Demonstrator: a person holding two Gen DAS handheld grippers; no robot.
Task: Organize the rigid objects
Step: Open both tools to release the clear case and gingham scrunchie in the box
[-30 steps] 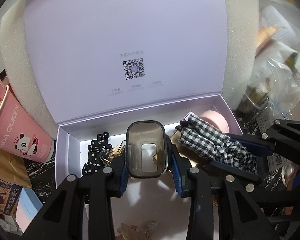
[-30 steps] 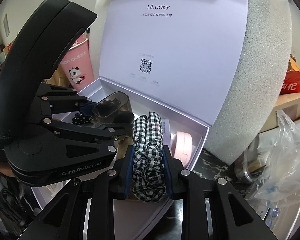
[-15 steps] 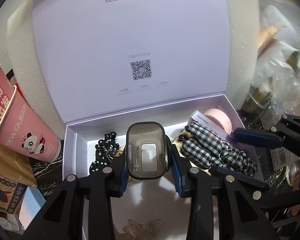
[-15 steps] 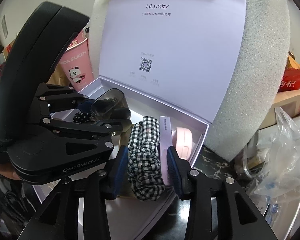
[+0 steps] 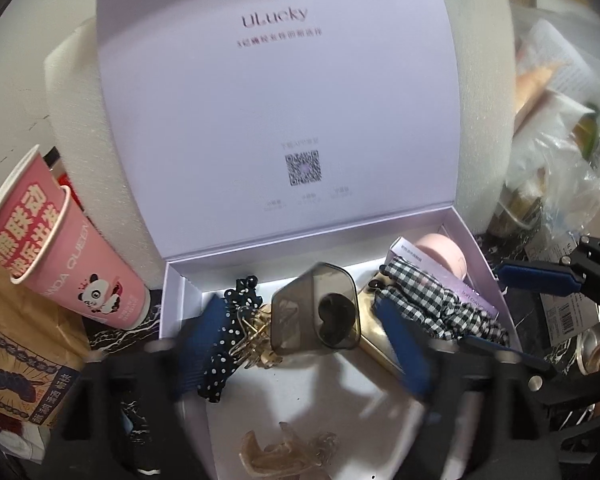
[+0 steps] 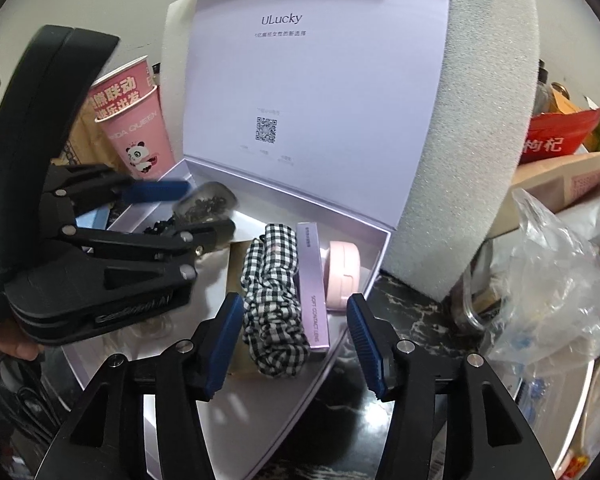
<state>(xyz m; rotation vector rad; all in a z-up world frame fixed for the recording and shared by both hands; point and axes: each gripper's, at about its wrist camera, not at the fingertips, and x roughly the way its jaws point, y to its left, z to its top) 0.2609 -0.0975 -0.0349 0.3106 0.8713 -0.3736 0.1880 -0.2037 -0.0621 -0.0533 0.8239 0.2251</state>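
Both sets of tongs had just let go over the open lilac box [image 5: 172, 308]. The left gripper [image 5: 300, 344] had been clamped on a smoky translucent container [image 5: 314, 310] a second earlier; its jaws had just been opening and now stood wide, blurred, with the container between them but untouched, tipped on its side on the box floor. The right gripper [image 6: 296, 344] had likewise been opening: the checked scrunchie [image 6: 274, 300] it had pinched a second before now lay free in the right part of the box, resting against the narrow lilac carton [image 6: 314, 304], with the pink round case [image 6: 342, 272] just beyond. Judged from this, two items had been delivered and both hands were free for the next pick. Also in the box: a polka-dot scrunchie [image 5: 230, 332] with a gold clip [image 5: 256, 344] beside it, a flat gold item under the container (identity unclear), and a clear hair claw [image 5: 288, 452] near the front edge. Outside stood a pink paper cup [image 5: 72, 272] to the left and crumpled plastic bags [image 6: 548, 280] to the right. The raised lid [image 5: 280, 120], propped against white foam [image 6: 476, 140], limited approach from behind, and the two grippers worked close together over a crowded floor
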